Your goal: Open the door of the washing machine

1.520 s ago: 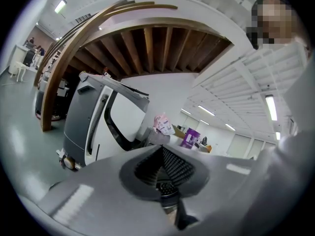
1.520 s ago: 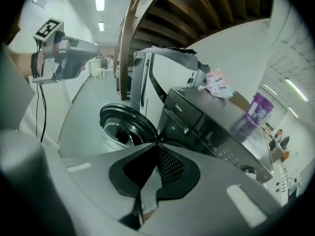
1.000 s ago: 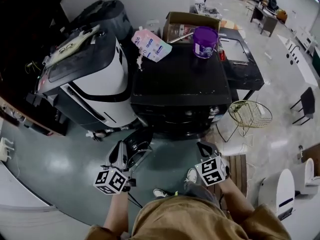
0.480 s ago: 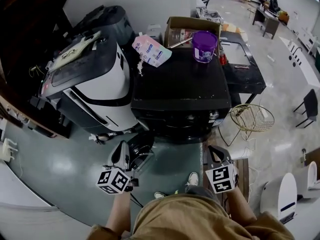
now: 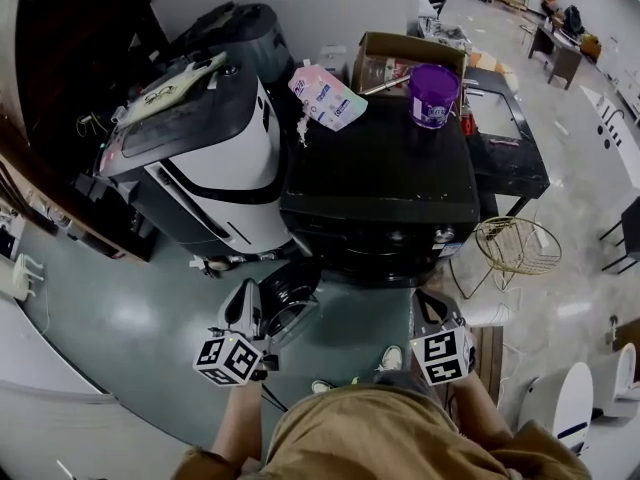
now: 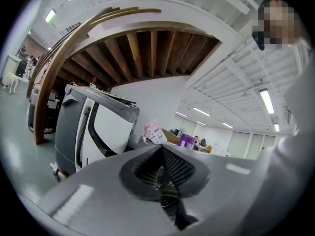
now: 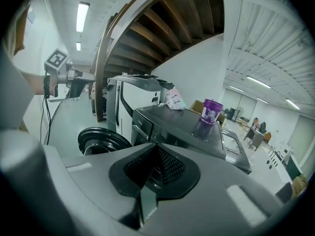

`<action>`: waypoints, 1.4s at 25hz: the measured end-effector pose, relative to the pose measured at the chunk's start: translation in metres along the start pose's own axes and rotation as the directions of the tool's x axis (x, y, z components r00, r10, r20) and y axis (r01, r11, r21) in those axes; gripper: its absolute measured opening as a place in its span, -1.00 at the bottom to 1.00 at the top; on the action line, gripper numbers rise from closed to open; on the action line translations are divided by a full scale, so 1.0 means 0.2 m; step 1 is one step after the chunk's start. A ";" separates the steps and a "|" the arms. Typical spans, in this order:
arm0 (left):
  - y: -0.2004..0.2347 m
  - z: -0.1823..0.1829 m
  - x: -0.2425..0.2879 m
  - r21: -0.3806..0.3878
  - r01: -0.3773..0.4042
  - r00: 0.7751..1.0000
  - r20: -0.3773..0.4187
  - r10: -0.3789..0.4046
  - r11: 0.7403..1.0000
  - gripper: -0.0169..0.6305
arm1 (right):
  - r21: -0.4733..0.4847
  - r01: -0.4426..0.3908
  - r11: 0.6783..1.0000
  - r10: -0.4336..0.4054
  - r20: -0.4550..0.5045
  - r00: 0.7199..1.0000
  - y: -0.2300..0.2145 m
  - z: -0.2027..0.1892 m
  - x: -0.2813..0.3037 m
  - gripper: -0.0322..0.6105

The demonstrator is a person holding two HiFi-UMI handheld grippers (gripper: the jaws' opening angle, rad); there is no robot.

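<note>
No legible text or labels anywhere.

my grey right gripper (image 7: 155, 154) has its jaws together. ahead stands the black washing machine (image 7: 182, 127), round black door (image 7: 101, 139) swung open, purple plastic tub (image 7: 210, 112) on top.

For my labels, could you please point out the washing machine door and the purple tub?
washing machine door (image 7: 102, 132), right gripper view, its black rim.
purple tub (image 5: 432, 108), head view, its side wall.
</note>
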State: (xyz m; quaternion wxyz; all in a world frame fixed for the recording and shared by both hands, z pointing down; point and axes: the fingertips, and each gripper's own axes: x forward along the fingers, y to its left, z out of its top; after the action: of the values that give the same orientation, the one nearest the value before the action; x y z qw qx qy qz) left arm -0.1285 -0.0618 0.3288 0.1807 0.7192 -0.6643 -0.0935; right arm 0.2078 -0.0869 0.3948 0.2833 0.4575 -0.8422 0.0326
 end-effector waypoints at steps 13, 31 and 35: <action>0.02 -0.03 -0.01 -0.010 -0.013 1.000 -0.008 0.013 1.000 -0.76 | -0.009 -0.004 1.000 0.004 0.014 1.000 0.01 0.04 0.01 -0.89; -0.11 -0.07 0.11 -0.010 0.021 1.000 -0.023 -0.021 1.000 -0.76 | -0.011 0.020 1.000 -0.020 0.008 1.000 -0.10 0.00 -0.02 -0.89; -0.13 -0.10 0.14 -0.013 0.022 0.999 -0.026 -0.022 1.000 -0.76 | -0.004 0.015 1.000 -0.015 0.015 1.000 -0.13 -0.01 -0.02 -0.89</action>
State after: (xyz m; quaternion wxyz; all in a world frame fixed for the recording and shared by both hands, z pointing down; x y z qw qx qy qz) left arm -0.0940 -0.0845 0.3393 0.1931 0.7264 -0.6534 -0.0902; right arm 0.2304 -0.0976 0.3902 0.2779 0.4634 -0.8411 0.0254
